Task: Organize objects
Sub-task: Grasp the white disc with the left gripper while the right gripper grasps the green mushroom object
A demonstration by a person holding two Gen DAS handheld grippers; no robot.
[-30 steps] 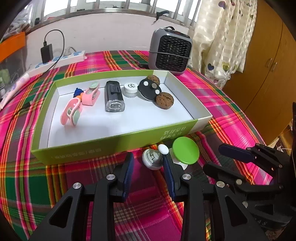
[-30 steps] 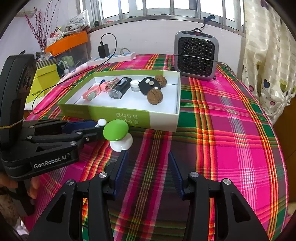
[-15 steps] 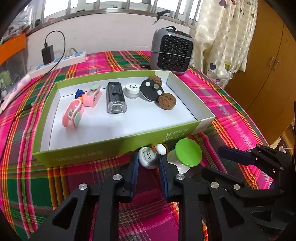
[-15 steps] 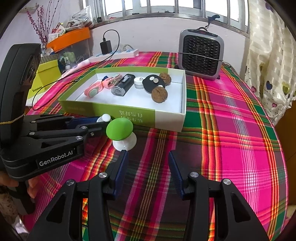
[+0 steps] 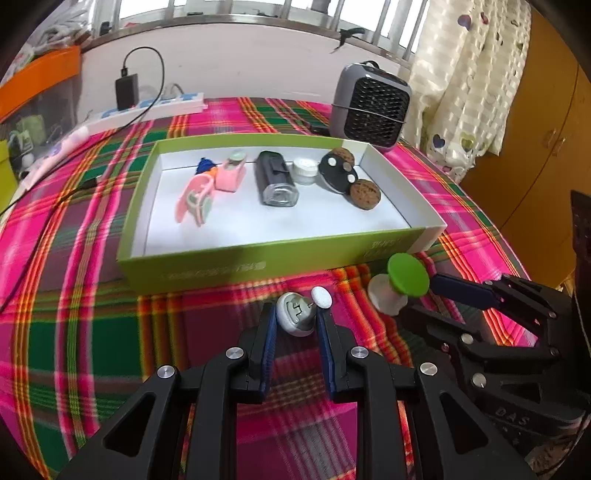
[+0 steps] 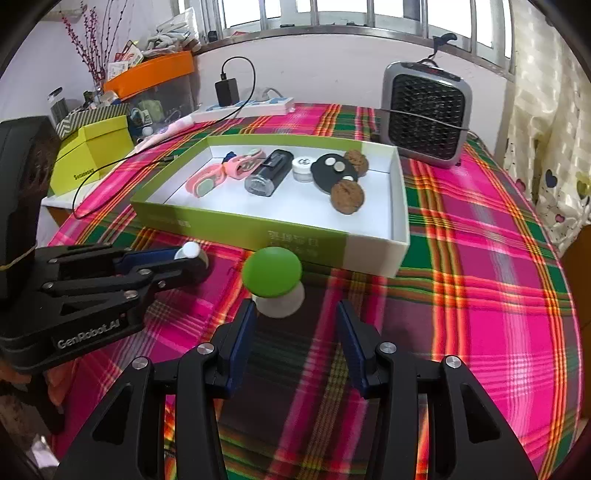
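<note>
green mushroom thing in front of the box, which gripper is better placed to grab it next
Right. The right gripper is open and lined up just behind the green mushroom piece, while the left gripper is already shut on the small grey round piece.

Daylight is pouring in through the barred window (image 6: 332,18) at twelve o'clock, blowing its panes out to white. The plaid tablecloth (image 5: 74,295) is glowing vividly, and its stripes are smearing with slight blur toward six o'clock. Soft shadows are falling inside the green box (image 5: 258,254). Fisheye curvature is bending both views, with dark vignetting closing in at the corners.
</note>
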